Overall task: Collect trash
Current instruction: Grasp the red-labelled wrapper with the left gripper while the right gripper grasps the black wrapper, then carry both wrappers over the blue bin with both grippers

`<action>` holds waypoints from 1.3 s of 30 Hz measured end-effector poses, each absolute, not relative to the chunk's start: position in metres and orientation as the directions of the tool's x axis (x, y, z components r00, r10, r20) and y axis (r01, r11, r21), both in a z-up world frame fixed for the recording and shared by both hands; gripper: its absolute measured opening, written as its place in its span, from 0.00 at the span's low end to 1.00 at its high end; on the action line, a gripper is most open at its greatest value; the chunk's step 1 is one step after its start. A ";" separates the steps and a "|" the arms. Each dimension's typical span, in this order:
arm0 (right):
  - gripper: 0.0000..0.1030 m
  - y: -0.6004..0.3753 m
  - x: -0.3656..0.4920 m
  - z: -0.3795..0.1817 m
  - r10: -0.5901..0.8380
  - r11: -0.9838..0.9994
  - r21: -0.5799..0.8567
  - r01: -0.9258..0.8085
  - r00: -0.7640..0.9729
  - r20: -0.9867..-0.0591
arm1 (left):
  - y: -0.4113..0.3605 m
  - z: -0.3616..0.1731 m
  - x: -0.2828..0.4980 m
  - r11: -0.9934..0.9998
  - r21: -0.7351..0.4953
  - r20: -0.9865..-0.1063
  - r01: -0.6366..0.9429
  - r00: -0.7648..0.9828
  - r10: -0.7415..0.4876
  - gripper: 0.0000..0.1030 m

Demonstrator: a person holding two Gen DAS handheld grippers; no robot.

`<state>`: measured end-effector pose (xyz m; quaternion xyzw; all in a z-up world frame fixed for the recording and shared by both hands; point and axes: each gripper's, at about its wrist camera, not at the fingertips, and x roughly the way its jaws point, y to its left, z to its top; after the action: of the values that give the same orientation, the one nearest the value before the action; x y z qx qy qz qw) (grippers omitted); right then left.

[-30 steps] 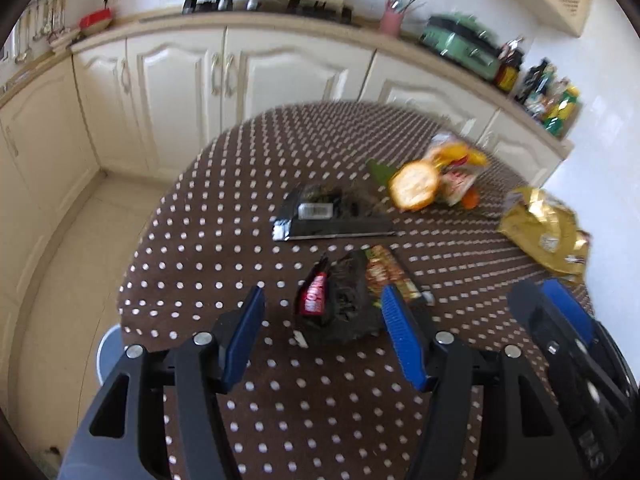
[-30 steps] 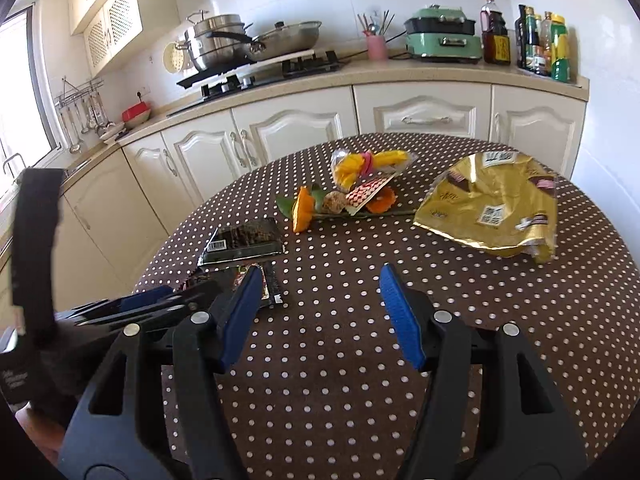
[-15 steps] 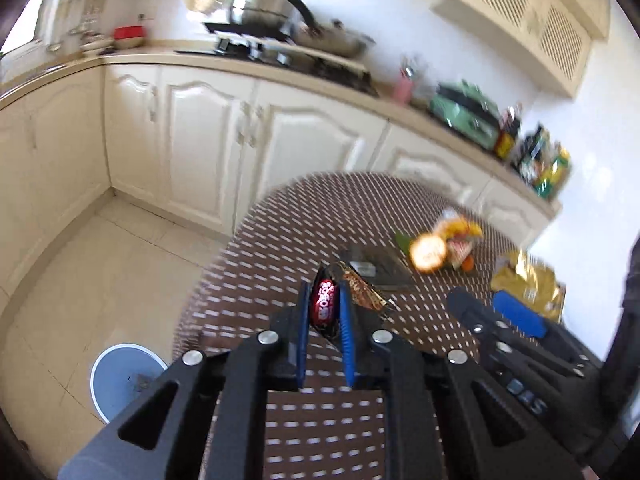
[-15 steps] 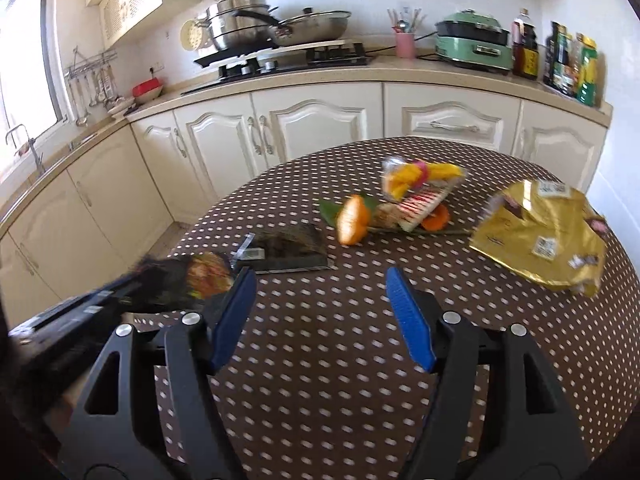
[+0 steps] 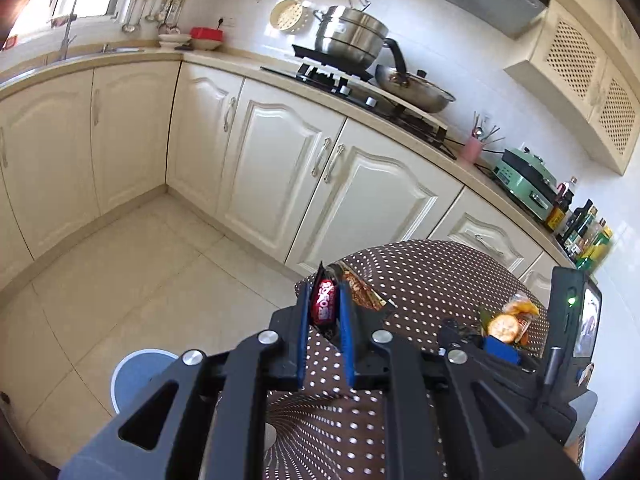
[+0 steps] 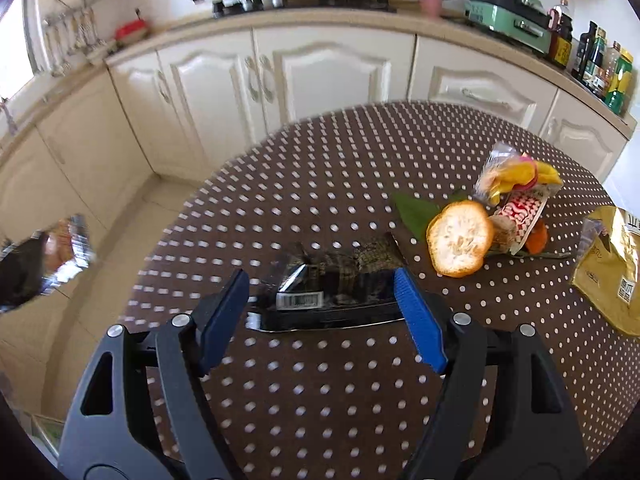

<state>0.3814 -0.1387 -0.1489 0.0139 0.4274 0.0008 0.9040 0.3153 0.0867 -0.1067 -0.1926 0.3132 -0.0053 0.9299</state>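
Cream kitchen cabinets are surrounding the brown polka-dotted surface; a crumpled red-and-black snack wrapper is being held clamped in the left gripper beyond the edge, seemingly bound for the round blue bin below. A flat black barcoded packet is being straddled by the spread right gripper, and closing is needed next
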 end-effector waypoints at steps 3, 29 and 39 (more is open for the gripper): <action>0.71 -0.139 0.384 -0.150 0.005 1.000 0.016 0.011 0.631 -0.776 | 0.090 -0.115 0.322 0.921 -0.374 -0.591 -0.111 0.794 -0.145 0.13; 0.23 -0.059 0.300 -0.111 0.270 0.957 0.096 -0.272 0.721 -0.639 | 0.157 -0.134 0.265 0.902 -0.393 -0.610 -0.179 0.784 -0.111 0.13; 0.23 0.043 0.284 -0.151 0.434 0.874 0.154 -0.461 0.597 -0.675 | 0.220 -0.170 0.235 0.878 -0.354 -0.680 -0.322 0.733 -0.005 0.13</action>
<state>0.2836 0.0434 -0.1509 -0.0180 0.3724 0.2505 0.8934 0.2346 0.2197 -0.1703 -0.2310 0.3547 0.0878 0.9017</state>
